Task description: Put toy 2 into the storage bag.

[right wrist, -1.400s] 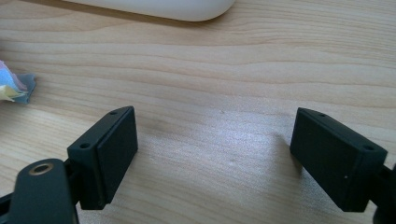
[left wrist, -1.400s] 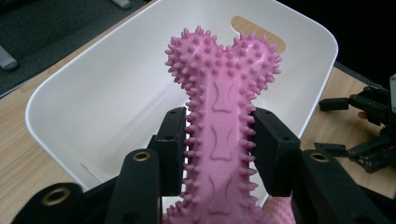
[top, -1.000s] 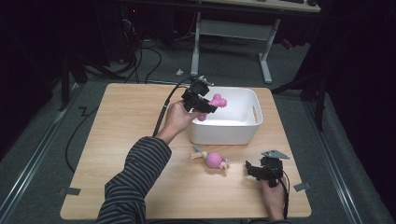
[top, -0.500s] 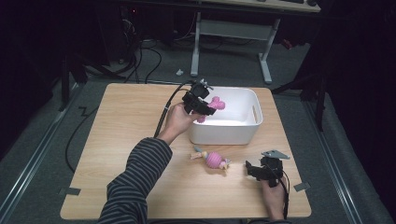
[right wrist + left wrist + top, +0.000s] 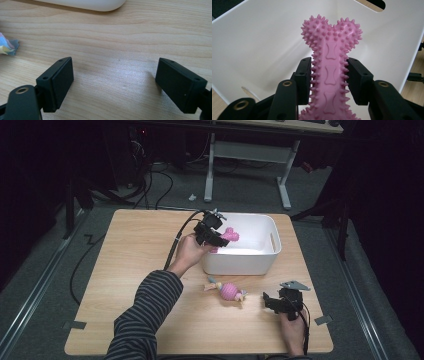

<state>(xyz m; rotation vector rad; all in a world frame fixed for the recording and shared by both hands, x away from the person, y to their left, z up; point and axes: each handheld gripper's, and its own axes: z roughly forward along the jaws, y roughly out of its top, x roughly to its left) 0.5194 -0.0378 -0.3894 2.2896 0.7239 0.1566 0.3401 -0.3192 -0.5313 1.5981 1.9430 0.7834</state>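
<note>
- Wooden table (image 5: pixel 125 285): your right gripper (image 5: pixel 115 82) is resting on it, jaws standing wide, gripping nothing.
- White bin (image 5: pixel 250 262): your left gripper (image 5: pixel 329 82) is clamping the pink spiky bone (image 5: pixel 332 50) over it; the bone's lower end is being cut off by the frame.

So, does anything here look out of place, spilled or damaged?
Nothing stands out. The left gripper holds the pink spiky bone toy over the white bin; another pink toy lies intact on the table.
</note>
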